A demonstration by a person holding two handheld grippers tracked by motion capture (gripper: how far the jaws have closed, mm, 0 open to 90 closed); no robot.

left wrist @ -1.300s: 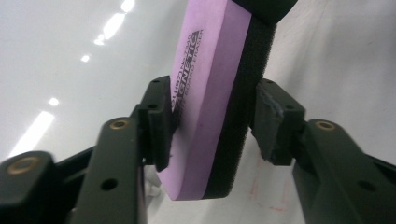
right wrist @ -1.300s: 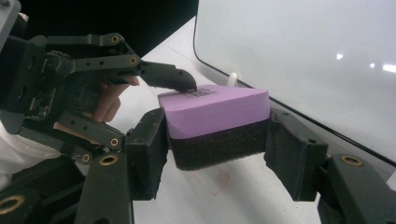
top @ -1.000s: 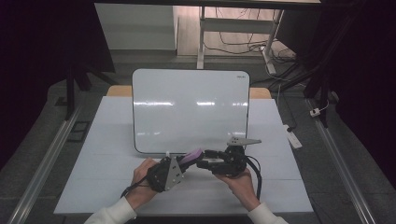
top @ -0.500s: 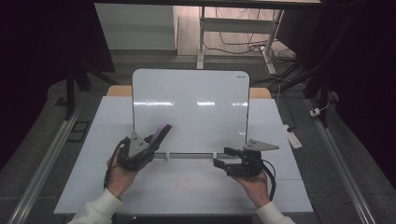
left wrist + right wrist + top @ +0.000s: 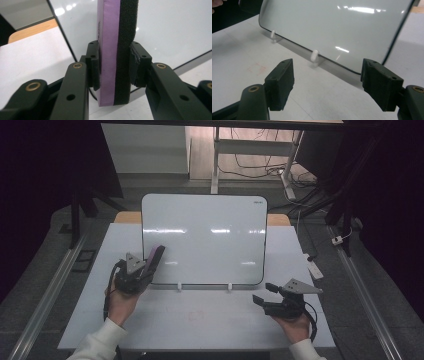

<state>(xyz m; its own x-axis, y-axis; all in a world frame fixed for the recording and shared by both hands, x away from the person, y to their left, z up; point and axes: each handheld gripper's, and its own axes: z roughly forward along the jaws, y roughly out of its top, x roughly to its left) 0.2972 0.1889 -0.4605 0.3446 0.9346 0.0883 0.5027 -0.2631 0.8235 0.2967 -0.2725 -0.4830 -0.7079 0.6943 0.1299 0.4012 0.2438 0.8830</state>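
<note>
Left gripper (image 5: pixel 145 269) is clamping an eraser (image 5: pixel 155 257): purple body against one pad, black foam against the other, both pads pressing flat on its sides. In the left gripper view the eraser (image 5: pixel 117 50) is standing upright between the jaws, its lower end poking out below the pads and its upper end running out of the top of the frame. From the high view it is sticking out forward and up from the jaws, its tip lying over the lower left corner of the whiteboard (image 5: pixel 205 237); whether it is touching the surface, cannot tell.

The whiteboard is leaning back on the table (image 5: pixel 200 320), its bottom edge sitting on two small white pegs (image 5: pixel 179 286). Surface is looking clean, only light glare on it.

Right gripper (image 5: pixel 264 301) is sitting on the table side below the board's lower right corner, well apart from the left one. Its jaws are standing wide, having just been closing a little, with nothing between them. In the right gripper view the right gripper (image 5: pixel 327 80) is looking at the board's bottom edge, one peg (image 5: pixel 314 56) showing in the gap beyond the pads. A faint reddish mark (image 5: pixel 257 68) is showing on the table near the gripper's left-hand jaw.
</note>
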